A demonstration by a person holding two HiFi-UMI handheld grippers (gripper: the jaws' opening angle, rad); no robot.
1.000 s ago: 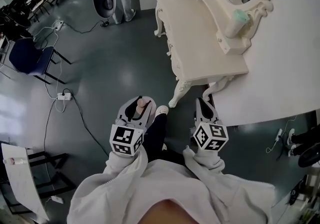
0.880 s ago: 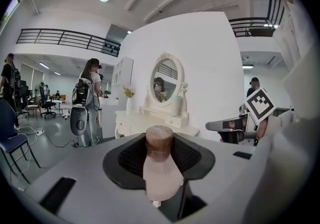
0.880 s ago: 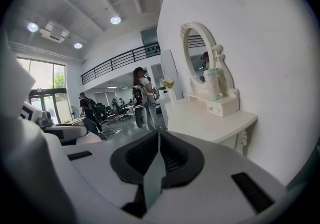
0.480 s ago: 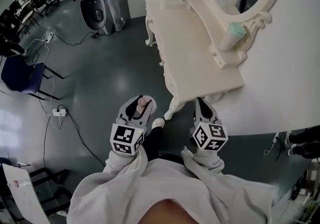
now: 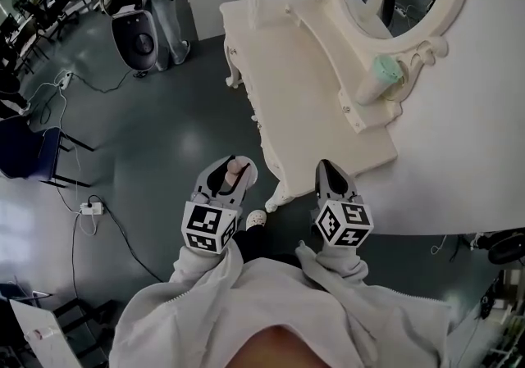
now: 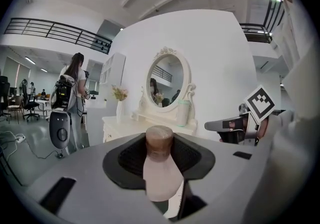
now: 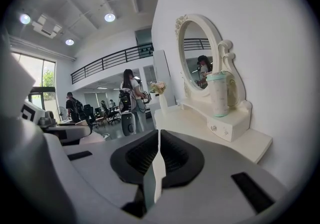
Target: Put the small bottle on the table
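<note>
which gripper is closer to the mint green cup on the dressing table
Right. The right gripper is at the table's near end, the end where the mint green cup stands; the left gripper, holding the small bottle, is off the table's side over the floor, farther away.

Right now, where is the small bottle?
The small bottle is clamped in the left gripper, lower left in the head view, over the floor short of the dressing table.
</note>
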